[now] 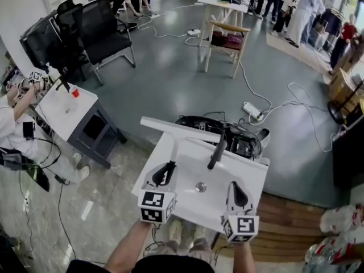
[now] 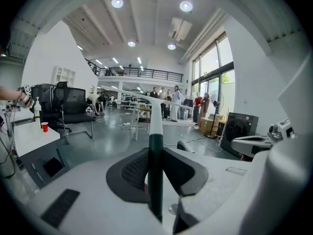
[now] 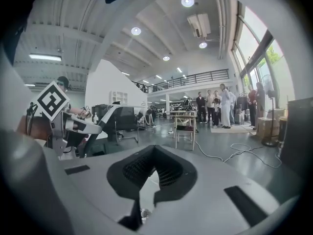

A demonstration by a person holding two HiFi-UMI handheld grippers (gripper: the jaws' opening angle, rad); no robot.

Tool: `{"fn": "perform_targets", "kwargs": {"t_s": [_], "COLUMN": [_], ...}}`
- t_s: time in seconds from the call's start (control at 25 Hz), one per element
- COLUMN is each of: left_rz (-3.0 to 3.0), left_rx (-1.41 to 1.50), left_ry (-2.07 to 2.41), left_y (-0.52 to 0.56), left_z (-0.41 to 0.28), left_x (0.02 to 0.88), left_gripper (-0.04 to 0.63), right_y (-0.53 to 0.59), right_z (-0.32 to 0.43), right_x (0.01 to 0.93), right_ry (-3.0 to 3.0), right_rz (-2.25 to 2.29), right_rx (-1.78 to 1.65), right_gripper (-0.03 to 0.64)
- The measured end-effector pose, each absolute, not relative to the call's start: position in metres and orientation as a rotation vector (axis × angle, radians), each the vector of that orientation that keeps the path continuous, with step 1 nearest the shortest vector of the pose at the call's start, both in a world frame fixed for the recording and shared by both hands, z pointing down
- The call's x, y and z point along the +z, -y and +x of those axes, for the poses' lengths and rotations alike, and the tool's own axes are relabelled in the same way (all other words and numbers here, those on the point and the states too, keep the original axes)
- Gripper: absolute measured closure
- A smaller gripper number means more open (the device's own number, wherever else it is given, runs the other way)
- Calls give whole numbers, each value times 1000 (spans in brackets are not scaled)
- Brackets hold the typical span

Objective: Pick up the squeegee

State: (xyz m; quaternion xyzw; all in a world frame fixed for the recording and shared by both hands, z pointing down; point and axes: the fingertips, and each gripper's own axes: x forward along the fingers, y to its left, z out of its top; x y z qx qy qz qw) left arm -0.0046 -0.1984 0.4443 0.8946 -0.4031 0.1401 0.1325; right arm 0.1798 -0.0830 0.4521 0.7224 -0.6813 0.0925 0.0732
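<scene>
The squeegee (image 1: 172,144) has a dark green and white handle and a long white blade (image 1: 179,127) at its top. My left gripper (image 1: 166,173) is shut on the handle and holds it upright above the white sink (image 1: 256,175). In the left gripper view the green handle (image 2: 155,175) stands between the jaws, which press on it from both sides. My right gripper (image 1: 235,191) hovers over the sink's right side, shut, with nothing between its fingers. The right gripper view shows its jaws (image 3: 153,153) meeting at the tips and the squeegee handle (image 3: 100,126) off to the left.
A black faucet (image 1: 217,151) rises at the sink's back, with the drain (image 1: 200,186) below. A black machine (image 1: 242,142) sits behind the sink. To the left are a white side table (image 1: 62,115) with a red cup (image 1: 74,92), a person's arm and office chairs (image 1: 85,33). Cables and a power strip (image 1: 252,111) cross the floor.
</scene>
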Motion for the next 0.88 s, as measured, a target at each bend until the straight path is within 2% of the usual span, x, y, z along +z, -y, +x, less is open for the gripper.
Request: {"fn": "perform_targets", "kwargs": {"t_s": [0.32, 0.88], "left_rz": [2701, 2775], "left_rx": [388, 414], "left_ry": [1062, 923], "left_y": [162, 115], "left_z": [-4, -8], "left_x": [415, 419], "left_gripper": [511, 511], "right_y": [37, -22], "right_z": [189, 182], "right_x": [424, 418], "right_ry": [1929, 1805], "right_rz": [2307, 2436], "right_rx": [214, 181], "right_gripper": [618, 618]}}
